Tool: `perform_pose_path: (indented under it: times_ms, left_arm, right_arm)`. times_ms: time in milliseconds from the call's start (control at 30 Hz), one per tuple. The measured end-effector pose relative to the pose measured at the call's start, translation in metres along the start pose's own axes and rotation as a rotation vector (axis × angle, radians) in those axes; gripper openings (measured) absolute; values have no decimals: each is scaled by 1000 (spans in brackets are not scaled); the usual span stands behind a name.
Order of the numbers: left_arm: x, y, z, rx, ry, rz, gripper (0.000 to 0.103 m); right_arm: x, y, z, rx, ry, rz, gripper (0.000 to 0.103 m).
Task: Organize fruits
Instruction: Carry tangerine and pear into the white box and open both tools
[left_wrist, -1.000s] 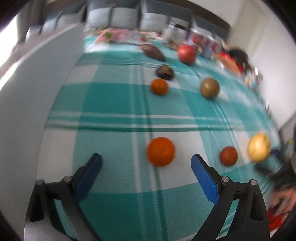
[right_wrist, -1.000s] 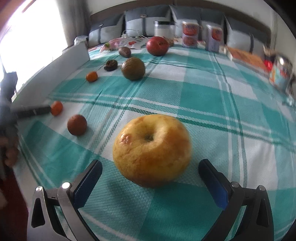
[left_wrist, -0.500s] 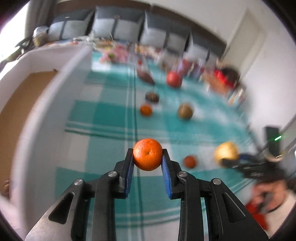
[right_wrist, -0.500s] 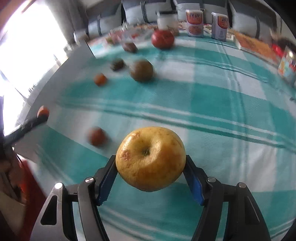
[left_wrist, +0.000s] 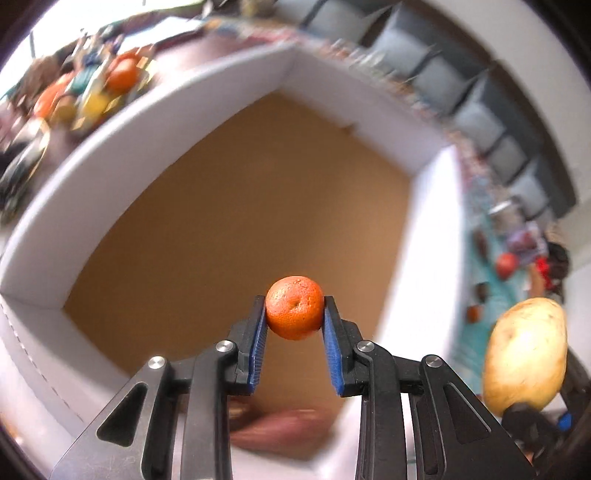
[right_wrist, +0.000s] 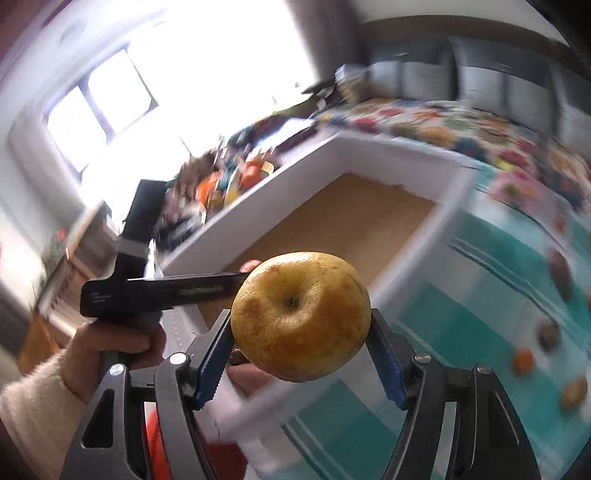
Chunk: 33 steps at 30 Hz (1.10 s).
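Observation:
My left gripper (left_wrist: 294, 301) is shut on a small orange mandarin (left_wrist: 294, 314) and hangs over the brown floor of a white-walled box (left_wrist: 110, 155). My right gripper (right_wrist: 300, 317) is shut on a large yellow apple (right_wrist: 301, 315), level with the box's near corner (right_wrist: 369, 144). From the left wrist view the apple (left_wrist: 524, 354) shows at the right edge, just outside the box wall. In the right wrist view a hand (right_wrist: 122, 339) holds the left gripper's body (right_wrist: 159, 291), whose tip is hidden behind the apple.
Several fruits lie on the teal checked cloth (right_wrist: 480, 295) to the right of the box, among them a small orange one (right_wrist: 523, 362) and a red one (left_wrist: 506, 264). Beyond the box is a cluttered surface with colourful things (left_wrist: 122, 77). Grey cushions (right_wrist: 480, 81) line the back.
Both grippers closed on their fruit, lifted them off the cloth and swung left to the box. Each wrist has rolled on the way.

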<state>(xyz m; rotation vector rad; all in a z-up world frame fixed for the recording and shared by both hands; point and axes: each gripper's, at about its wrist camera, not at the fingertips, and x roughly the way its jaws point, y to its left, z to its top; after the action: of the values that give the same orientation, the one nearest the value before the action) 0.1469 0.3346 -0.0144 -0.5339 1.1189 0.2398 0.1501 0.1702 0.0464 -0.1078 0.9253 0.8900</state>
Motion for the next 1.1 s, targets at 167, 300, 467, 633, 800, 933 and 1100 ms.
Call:
perform_pose_path:
  times_ms: [167,300,467,633,800,933,1100]
  left_arm:
    - [18,16,-11,-27,73,59,41]
    - [1,12,-20,1,-9,91,67]
    - [-52,-20,-36,64,-198,51,75]
    - [-88,-105,-87,257,-309,-89,85]
    - [-41,-190,-158,465,-188,-205,89]
    - [30,-222,-196,559,-115,-153,89]
    - [79,-238,-199,650,-149,-64,89]
  right_arm:
    - [88,33,-2,-155,195,-137,70]
    - [92,38,-7,-206,170,-178,72]
    - [21,18,1,-156,-14,-199,86]
    - [-63,-48,-42,-42,-159,-326,101]
    - [-121,-149,-159,168,-134,-551,101]
    - [-162,-226,-264,419,-74,-719,101]
    - [-188,-278,-339,626,-70,-788,101]
